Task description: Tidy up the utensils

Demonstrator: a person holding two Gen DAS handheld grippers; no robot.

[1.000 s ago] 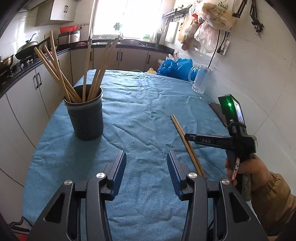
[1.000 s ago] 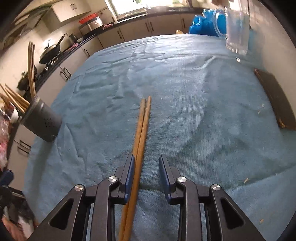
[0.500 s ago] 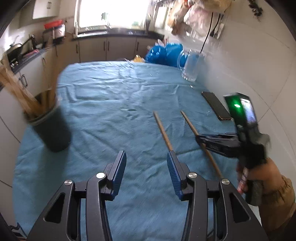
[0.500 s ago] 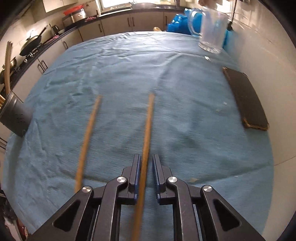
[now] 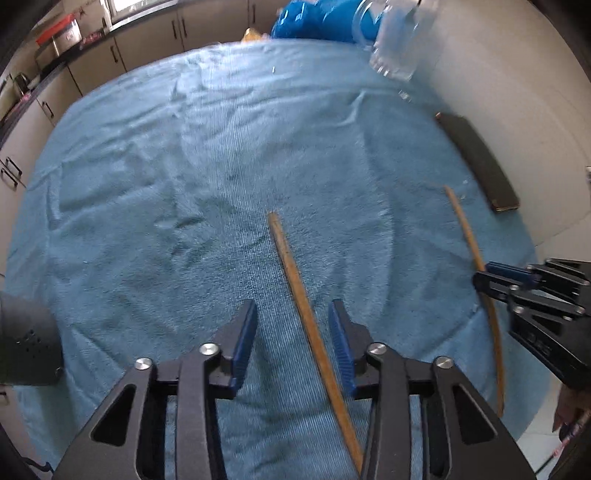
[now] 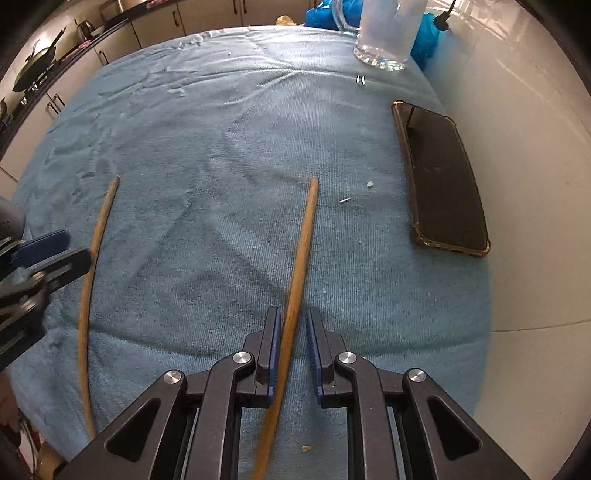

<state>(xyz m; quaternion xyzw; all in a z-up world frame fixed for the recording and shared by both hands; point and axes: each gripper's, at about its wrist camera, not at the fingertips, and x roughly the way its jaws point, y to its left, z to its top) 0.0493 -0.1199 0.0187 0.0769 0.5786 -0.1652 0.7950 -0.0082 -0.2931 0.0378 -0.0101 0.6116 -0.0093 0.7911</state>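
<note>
While both claws hang low over the big blue cloth (image 5: 147,184), the job looks to be at the picking-up step: two sticks lie loose on it and each claw has one lined up.

The cloth covers the whole table. At 1 o'clock in the right claw's view stands a see-through glass jug (image 6: 384,33), far back by the wall. At 2 o'clock lies a dark phone (image 6: 443,177), flat on the cloth and well away from the sticks. At 9 o'clock in the left claw's view, right at the edge, is part of a dark holder (image 5: 26,343). I think that is where the sticks should go, but its top is out of sight.

The left gripper (image 5: 291,310) has its fingers wide apart. The left chopstick (image 5: 288,266) runs between them toward 12 o'clock, nearer the right-hand finger and touching neither.

The right gripper (image 6: 293,317) has its fingers close but not pinched. The right chopstick (image 6: 306,229) runs up the gap toward 12 o'clock. It sits against the left-hand pad, and a thin strip of cloth shows by the other pad. So nothing is held tight yet.

A few tiny crumbs (image 6: 345,200) lie near 1 o'clock of that stick's tip.

Next, I think each claw must squeeze shut on its own stick. The left one should slide a bit to 3 o'clock first so the stick sits in the middle. Then both must lift and carry toward 9 o'clock, to the holder, and tip the sticks up so they drop in
</note>
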